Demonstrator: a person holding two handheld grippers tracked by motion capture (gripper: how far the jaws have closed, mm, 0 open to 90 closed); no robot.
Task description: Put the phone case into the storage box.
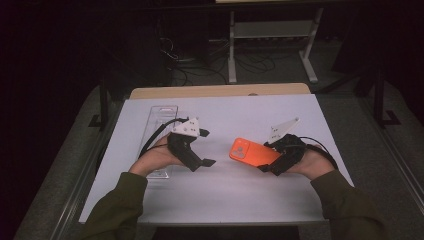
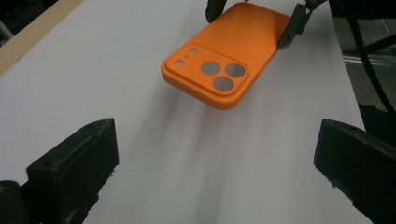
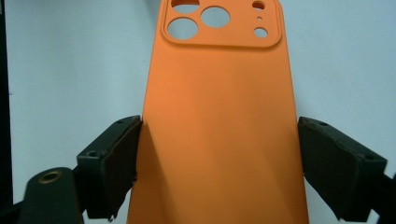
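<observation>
A dim room with cables and a white stand lies beyond the white counter (image 1: 220, 190), which carries a clear plastic tray (image 1: 161, 116) just behind the left tongs (image 1: 206, 147). The right tongs (image 1: 264, 159) grasp an orange phone case (image 1: 248, 152) by its long edges at the plain end, holding it clear of the counter, camera cut-outs pointing toward the left tongs. In the right gripper view both pads sit against the case's (image 3: 219, 121) sides. The left tongs are released, jaws spread wide with nothing between them, and the case (image 2: 224, 56) hangs well ahead of them. The step in hand looks like a presentation of the case for a hand-over or a two-handed hold. The next move probably calls for the left tongs to advance and straddle the cut-out end squarely before clenching, while the right tongs hold steady.
</observation>
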